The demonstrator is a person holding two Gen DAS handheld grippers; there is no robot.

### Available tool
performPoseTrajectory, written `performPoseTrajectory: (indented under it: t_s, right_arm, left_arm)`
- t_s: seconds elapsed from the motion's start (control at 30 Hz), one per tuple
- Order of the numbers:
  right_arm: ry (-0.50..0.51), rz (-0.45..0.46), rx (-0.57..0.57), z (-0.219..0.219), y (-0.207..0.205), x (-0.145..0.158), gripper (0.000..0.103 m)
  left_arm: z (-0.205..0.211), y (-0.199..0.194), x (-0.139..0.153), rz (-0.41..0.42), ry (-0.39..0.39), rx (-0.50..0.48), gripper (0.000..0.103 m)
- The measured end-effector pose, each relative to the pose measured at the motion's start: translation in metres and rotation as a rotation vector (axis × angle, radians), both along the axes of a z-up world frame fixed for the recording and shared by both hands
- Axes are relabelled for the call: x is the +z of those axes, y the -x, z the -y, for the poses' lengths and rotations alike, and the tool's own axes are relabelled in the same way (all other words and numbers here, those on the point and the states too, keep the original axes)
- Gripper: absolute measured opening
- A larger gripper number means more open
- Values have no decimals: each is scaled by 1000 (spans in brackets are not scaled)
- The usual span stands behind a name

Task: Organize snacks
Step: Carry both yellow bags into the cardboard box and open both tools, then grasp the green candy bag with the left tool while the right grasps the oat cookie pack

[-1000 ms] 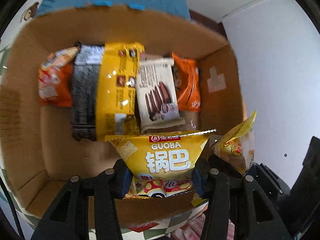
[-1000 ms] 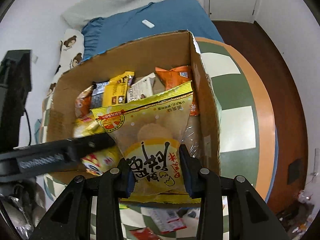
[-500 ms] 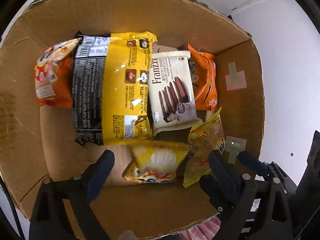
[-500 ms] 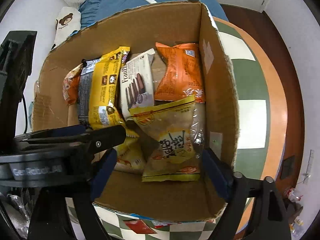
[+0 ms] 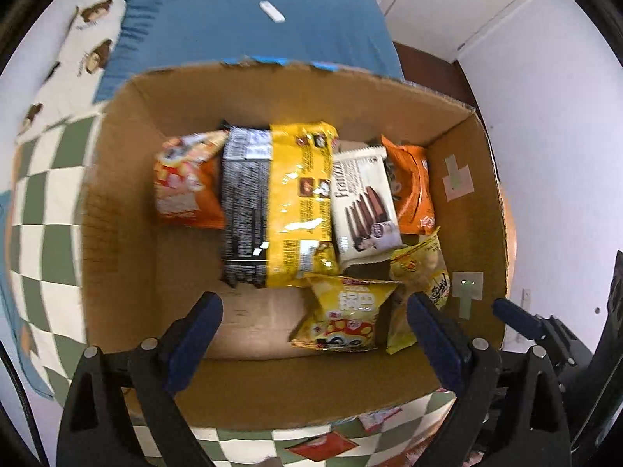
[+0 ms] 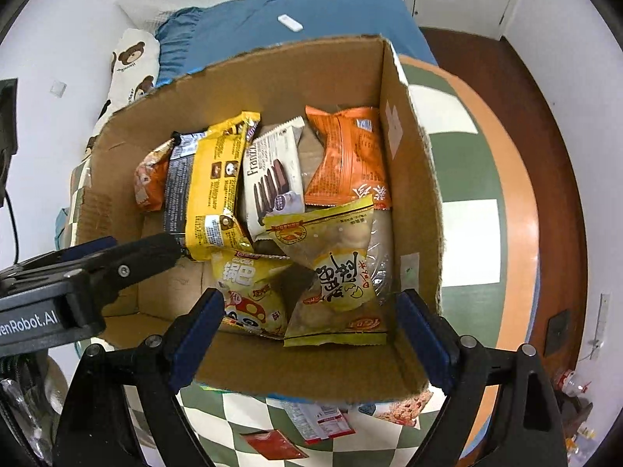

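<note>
A cardboard box (image 5: 128, 210) (image 6: 412, 202) holds several snack packs. The yellow Guoba bag (image 5: 344, 317) (image 6: 249, 292) lies on the box floor near the front. A yellow-and-clear snack bag (image 5: 422, 284) (image 6: 335, 268) lies beside it to the right. Behind them lie a yellow-black pack (image 5: 280, 202), a white Franzzi wafer pack (image 5: 364, 206) and orange bags (image 5: 409, 186). My left gripper (image 5: 313, 334) is open and empty above the box front. My right gripper (image 6: 311, 330) is open and empty above the box front.
The box stands on a round table with a green-and-white checked cloth (image 6: 463, 210). Loose snack packets (image 6: 319, 420) lie on the cloth in front of the box. A blue bed (image 5: 249, 27) is behind. The left gripper's arm (image 6: 78, 272) reaches over the box's left side.
Both grippers opened and let go of their bags, which now lie in the box. Both grippers then drew back and up from the box.
</note>
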State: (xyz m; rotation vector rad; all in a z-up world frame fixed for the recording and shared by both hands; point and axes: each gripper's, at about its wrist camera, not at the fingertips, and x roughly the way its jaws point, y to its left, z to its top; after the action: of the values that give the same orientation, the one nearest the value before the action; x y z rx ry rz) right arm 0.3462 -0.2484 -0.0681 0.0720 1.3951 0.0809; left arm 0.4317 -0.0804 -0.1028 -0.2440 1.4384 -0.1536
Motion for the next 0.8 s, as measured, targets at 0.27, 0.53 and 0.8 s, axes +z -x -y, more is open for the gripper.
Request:
performPoseTrajectory:
  t_s: [0.27,0.53,0.8]
  right_arm:
    - [8,92,1,3,24,27,92]
    - [8,225,8,0,58,62,92]
    - [5,351,10,1,100,93,92]
  left_arm:
    - [-12,25,33,125,-67,29,97]
    - [-22,72,62,253,-114,41,97]
    - [-27,121,84,364,-160,47,97]
